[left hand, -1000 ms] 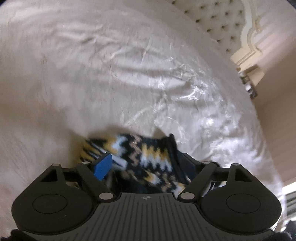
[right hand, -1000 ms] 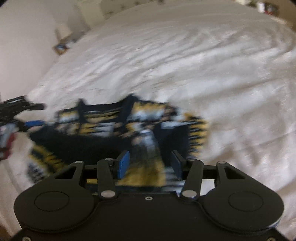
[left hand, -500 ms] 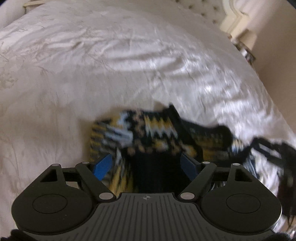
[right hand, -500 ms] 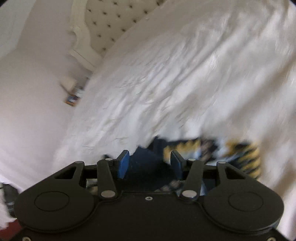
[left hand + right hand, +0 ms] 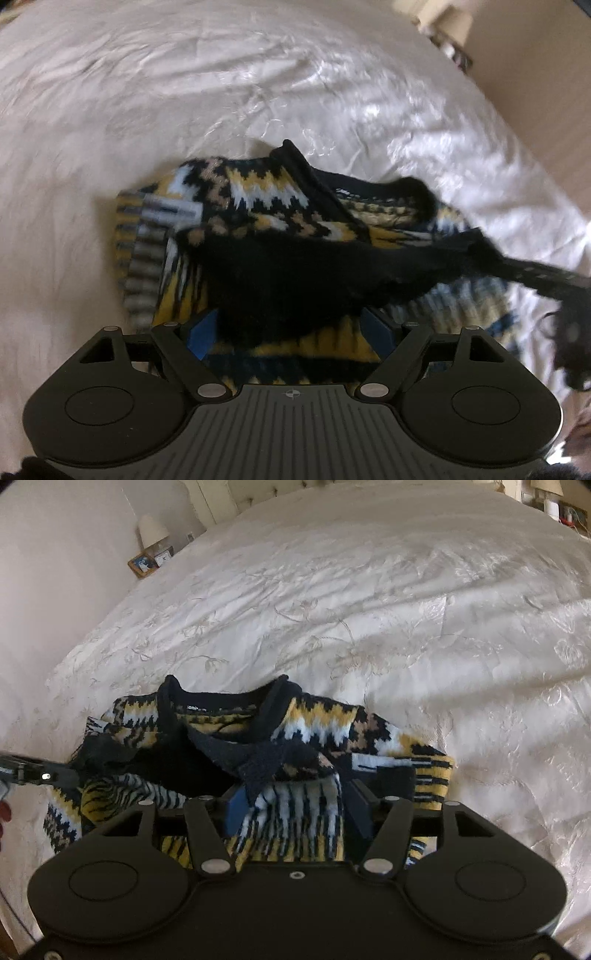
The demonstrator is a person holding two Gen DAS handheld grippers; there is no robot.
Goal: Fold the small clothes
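Observation:
A small knitted sweater with a black, yellow and white zigzag pattern and a dark collar lies bunched on the white bedspread. It also shows in the right wrist view. My left gripper is open, its blue pads either side of the sweater's dark hem, just above the cloth. My right gripper is open, with striped knit lying between its pads. The right gripper's finger shows at the right of the left wrist view, against the sweater's far edge.
The bedspread stretches wide beyond the sweater. A tufted headboard is at the back. A nightstand with a lamp and a picture frame stands at the left of the bed. A wall runs along the right in the left wrist view.
Both grippers swung back toward the sweater. The left gripper's jaws have opened and the sweater sits farther out in front. The right view turned from the headboard side onto the garment.

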